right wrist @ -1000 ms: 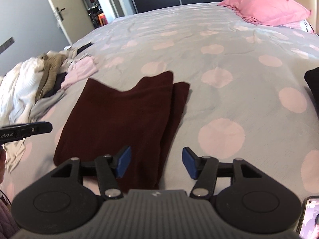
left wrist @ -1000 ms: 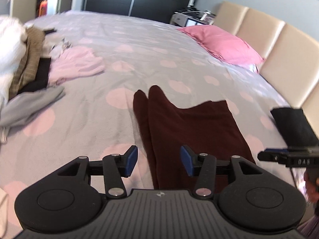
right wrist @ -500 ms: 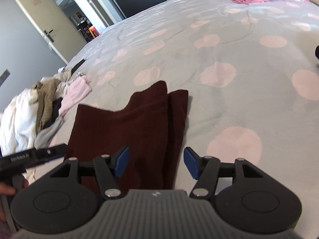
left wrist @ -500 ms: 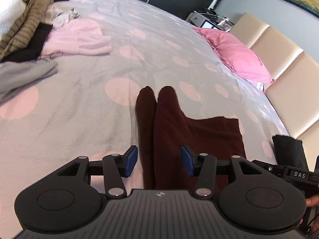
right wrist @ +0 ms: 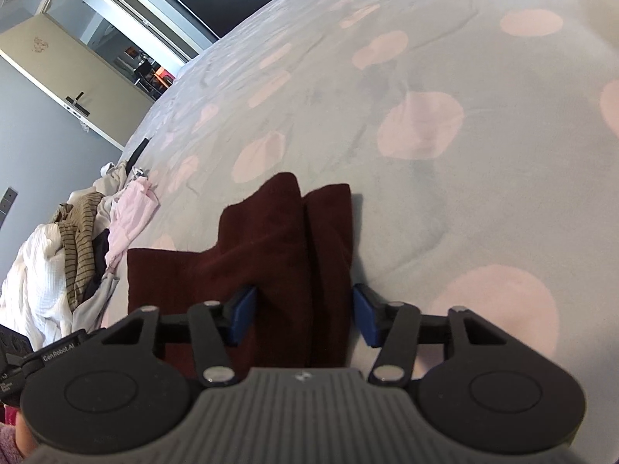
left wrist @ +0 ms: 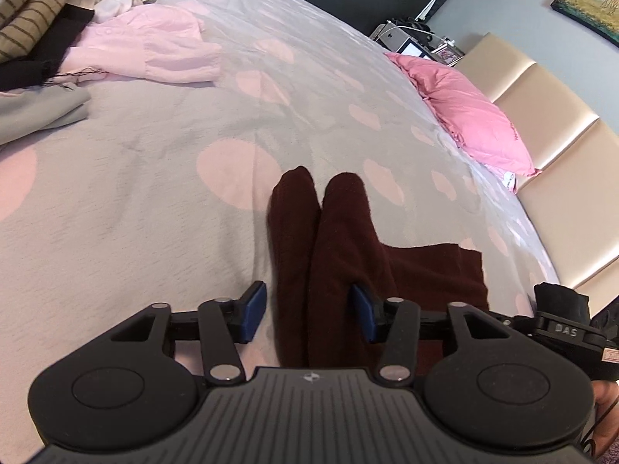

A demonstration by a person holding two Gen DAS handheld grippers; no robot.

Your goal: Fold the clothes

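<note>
A dark maroon garment [left wrist: 348, 247] lies folded on the spotted grey bedcover [left wrist: 154, 193], two rounded ends pointing away from me. My left gripper [left wrist: 307, 313] hangs low over its near left edge. Its jaws are closing, with the doubled cloth between the blue pads; a gap shows at the left pad. In the right wrist view the same garment [right wrist: 271, 239] runs under my right gripper [right wrist: 301, 319]. Those jaws are closing too: the left pad lies over the cloth and the right pad just off its right edge.
A heap of unfolded clothes [right wrist: 58, 270] lies at the bed's left side, with a pale pink garment [left wrist: 154, 50] next to it. A pink pillow [left wrist: 472, 116] rests against the cream headboard [left wrist: 561, 154]. A black cloth [left wrist: 561, 301] sits at the right.
Both grippers have sunk toward the maroon garment and rolled, and the garment now fills more of each view. The jaws of both have narrowed around its folded edges.
</note>
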